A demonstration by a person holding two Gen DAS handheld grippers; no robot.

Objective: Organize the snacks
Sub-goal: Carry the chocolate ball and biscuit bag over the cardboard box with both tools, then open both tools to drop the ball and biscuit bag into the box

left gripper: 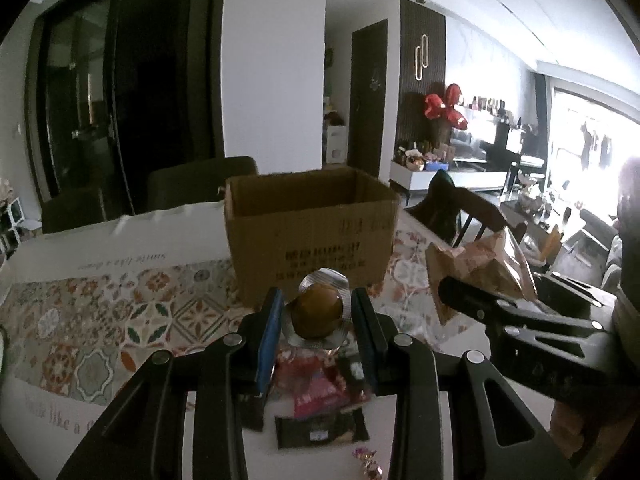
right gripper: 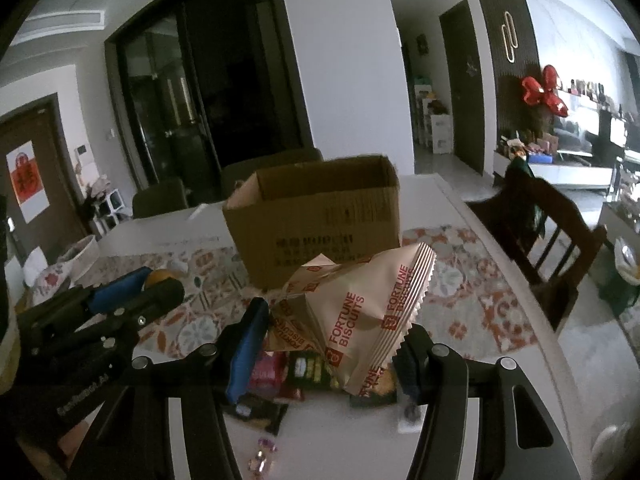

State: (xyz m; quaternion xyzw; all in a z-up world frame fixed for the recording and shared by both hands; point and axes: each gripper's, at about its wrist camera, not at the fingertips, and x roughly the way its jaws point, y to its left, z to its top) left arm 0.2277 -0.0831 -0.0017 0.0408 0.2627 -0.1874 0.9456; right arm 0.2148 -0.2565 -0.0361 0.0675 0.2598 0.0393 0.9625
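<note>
An open cardboard box stands on the patterned tablecloth; it also shows in the right wrist view. My left gripper is shut on a round brown snack in a clear foil-edged pack, held above the table just before the box. My right gripper is shut on a beige Fortune Biscuits bag, held up to the right of the left gripper; the bag also shows in the left wrist view. Several small snack packs lie on the table below both grippers.
A wooden chair stands at the table's right side. Dark chairs stand behind the table. A white fabric basket sits at the far left. Small pink wrapped candies lie near the table's front edge.
</note>
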